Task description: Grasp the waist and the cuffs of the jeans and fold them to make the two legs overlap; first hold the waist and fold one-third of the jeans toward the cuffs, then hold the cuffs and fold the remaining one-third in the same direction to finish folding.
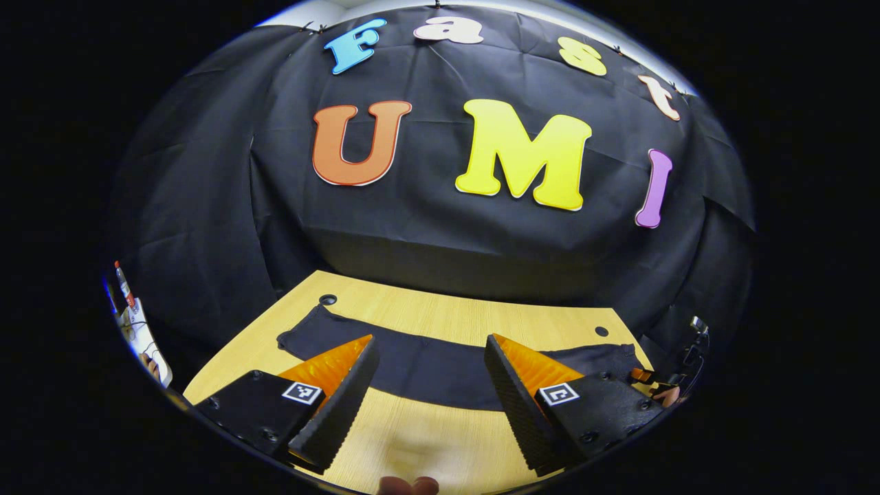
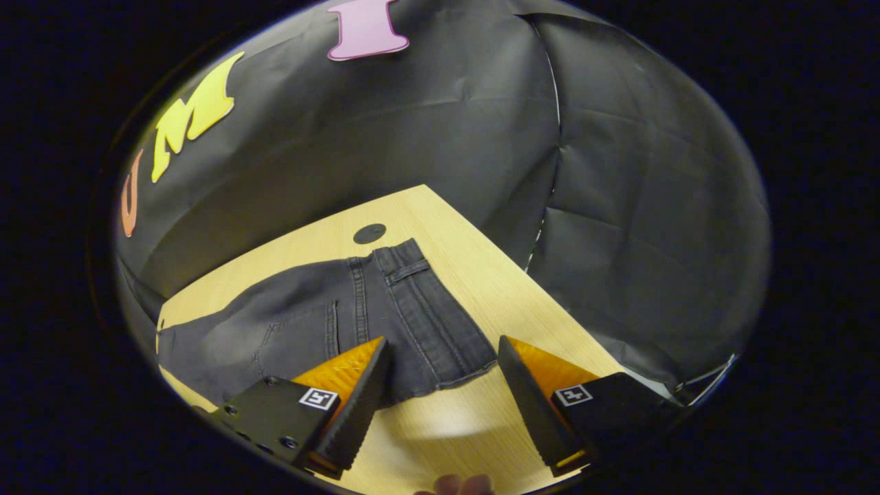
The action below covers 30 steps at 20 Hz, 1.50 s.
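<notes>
Jeans (image 2: 357,309) lie flat on desk (image 2: 481,275), apparently legs already overlapped; no thirds folded yet. Left claw (image 1: 430,385) and right claw (image 2: 443,388) both agape, gripping nothing.

A pale wooden table (image 1: 440,440) is lying across the lower middle of the left gripper view, its grain running toward the back. Two small dark round holes are sitting in its top, one at the far left corner (image 1: 328,300) and one near the far right edge (image 1: 601,331). At the far left edge of that view, some light-coloured clutter with a red-tipped item (image 1: 125,285) is standing. In the right gripper view, the tabletop (image 2: 495,289) is narrowing toward the upper middle, with a dark round hole (image 2: 369,233) showing there.
</notes>
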### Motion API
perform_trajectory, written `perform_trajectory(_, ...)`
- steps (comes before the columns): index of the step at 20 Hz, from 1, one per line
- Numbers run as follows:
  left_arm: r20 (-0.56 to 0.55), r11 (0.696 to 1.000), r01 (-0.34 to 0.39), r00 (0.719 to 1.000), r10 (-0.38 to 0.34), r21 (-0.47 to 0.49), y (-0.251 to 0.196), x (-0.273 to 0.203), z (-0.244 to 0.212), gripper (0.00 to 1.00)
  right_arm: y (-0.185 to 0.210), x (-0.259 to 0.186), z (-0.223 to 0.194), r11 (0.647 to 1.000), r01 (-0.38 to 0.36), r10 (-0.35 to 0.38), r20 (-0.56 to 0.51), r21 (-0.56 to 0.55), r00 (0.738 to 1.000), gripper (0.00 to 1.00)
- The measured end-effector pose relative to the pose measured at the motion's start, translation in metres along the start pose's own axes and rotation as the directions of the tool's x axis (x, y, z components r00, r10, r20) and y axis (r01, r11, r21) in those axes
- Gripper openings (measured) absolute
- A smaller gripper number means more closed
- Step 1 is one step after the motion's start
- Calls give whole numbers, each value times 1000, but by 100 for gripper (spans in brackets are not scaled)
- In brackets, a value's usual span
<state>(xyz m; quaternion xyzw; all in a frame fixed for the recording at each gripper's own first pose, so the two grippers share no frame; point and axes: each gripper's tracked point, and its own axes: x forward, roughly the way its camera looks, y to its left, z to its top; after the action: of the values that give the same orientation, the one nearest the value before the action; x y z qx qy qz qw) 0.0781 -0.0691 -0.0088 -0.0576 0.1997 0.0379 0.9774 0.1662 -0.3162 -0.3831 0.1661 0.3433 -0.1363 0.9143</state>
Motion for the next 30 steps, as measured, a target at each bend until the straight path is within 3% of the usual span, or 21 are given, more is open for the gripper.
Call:
perform_trajectory(4, -7, 1000, 5, 1000, -5, 0, -2, 5, -1, 99, -6, 1, -4, 999, -45, 45, -6, 11, 999, 98)
perform_trajectory(5, -14, 1000, 6, 1000, -6, -2, -2, 6, -2, 99, -3, 0, -3, 998, -61, 61, -8, 29, 998, 92)
perform_trajectory(6, -21, 1000, 6, 1000, -6, -5, 0, 7, -4, 99, -1, 1, -2, 997, -74, 75, -10, 28, 997, 95)
perform_trajectory(7, -24, 1000, 5, 1000, -5, -9, 1, 5, -5, 99, 5, 1, -4, 993, -113, 113, -16, 28, 993, 91)
perform_trajectory(11, -36, 1000, -8, 999, 7, -26, 10, 3, -9, 99, 8, 3, -3, 987, -138, 143, -48, 87, 989, 50)
perform_trajectory(14, -42, 999, -19, 999, 18, -35, 18, -1, -12, 99, 5, 2, 3, 983, -135, 143, -61, 122, 988, 28)
perform_trajectory(15, -43, 999, -21, 999, 20, -35, 19, -1, -13, 99, 6, 0, 3, 982, -128, 137, -61, 137, 989, 12)
perform_trajectory(17, -39, 999, -28, 999, 27, -32, 24, -4, -13, 99, 8, -4, 9, 986, -110, 119, -70, 126, 990, 4)
perform_trajectory(20, -27, 999, -39, 999, 38, -19, 32, -7, -15, 99, 12, -15, 22, 987, -116, 122, -46, 115, 991, 4)
perform_trajectory(24, -8, 998, -50, 999, 50, -43, 48, -14, -16, 99, 44, -63, 54, 988, -142, 141, 20, 63, 990, 4)
perform_trajectory(28, 28, 996, -63, 998, 65, -57, 73, -20, -16, 99, 103, -109, 93, 981, -190, 193, 94, -43, 977, 0)
perform_trajectory(30, 31, 995, -74, 997, 77, -65, 89, -22, -24, 99, 133, -134, 104, 973, -205, 217, 129, -104, 968, 3)
